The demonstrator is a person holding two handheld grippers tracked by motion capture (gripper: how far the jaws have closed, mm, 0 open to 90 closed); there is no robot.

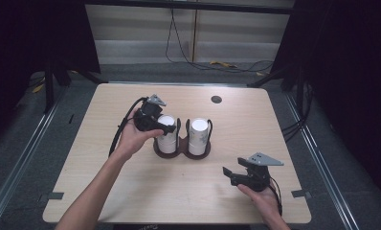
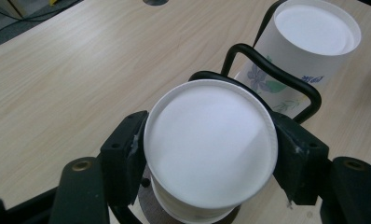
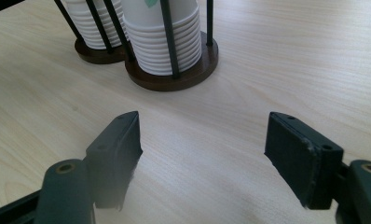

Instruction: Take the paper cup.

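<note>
A dark double cup holder (image 1: 181, 152) with black wire frames stands in the middle of the table and carries two stacks of upside-down white paper cups. My left gripper (image 1: 167, 125) reaches in from the left and is shut on the top cup (image 2: 211, 140) of the left stack, with its pads (image 2: 127, 149) pressed against the cup's sides. The right stack (image 1: 198, 134) with a flower print stands untouched beside it. My right gripper (image 1: 232, 168) rests open near the front right of the table, with bare wood between its jaws (image 3: 202, 140), facing the holder base (image 3: 193, 70).
A small dark round grommet (image 1: 216, 99) sits in the table near the far edge. Cables (image 1: 212, 64) lie on the floor behind the table. Bare tabletop (image 1: 107, 182) spreads around the holder on all sides.
</note>
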